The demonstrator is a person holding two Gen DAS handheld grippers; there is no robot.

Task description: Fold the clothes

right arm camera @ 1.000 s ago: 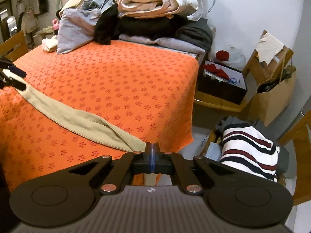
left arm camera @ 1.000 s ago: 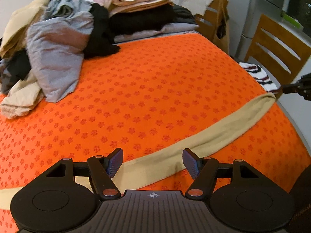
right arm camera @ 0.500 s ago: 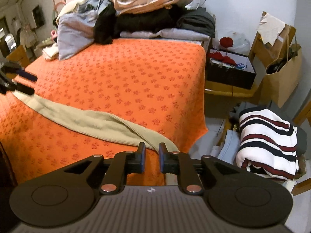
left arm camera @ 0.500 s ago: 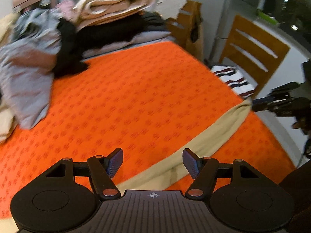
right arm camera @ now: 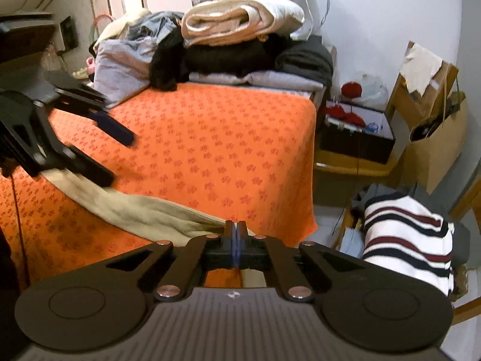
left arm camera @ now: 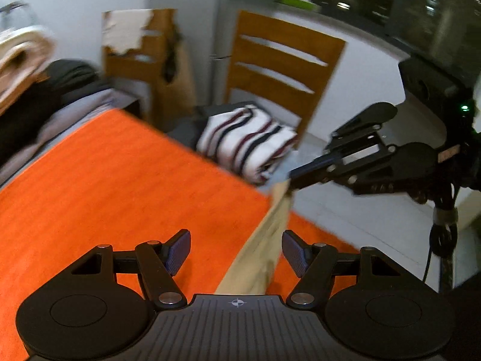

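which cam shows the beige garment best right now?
Right wrist view: the beige garment lies sharp across the orange cover, running up to the shut right tool. Left wrist view is motion-blurred, showing only a narrow strip.

A wooden chair stands beyond the table's far edge, its slatted back upright. A brown paper bag leans by the white wall, torn paper sticking from its top. Beside it an open dark box holds red yarn on a low wooden shelf
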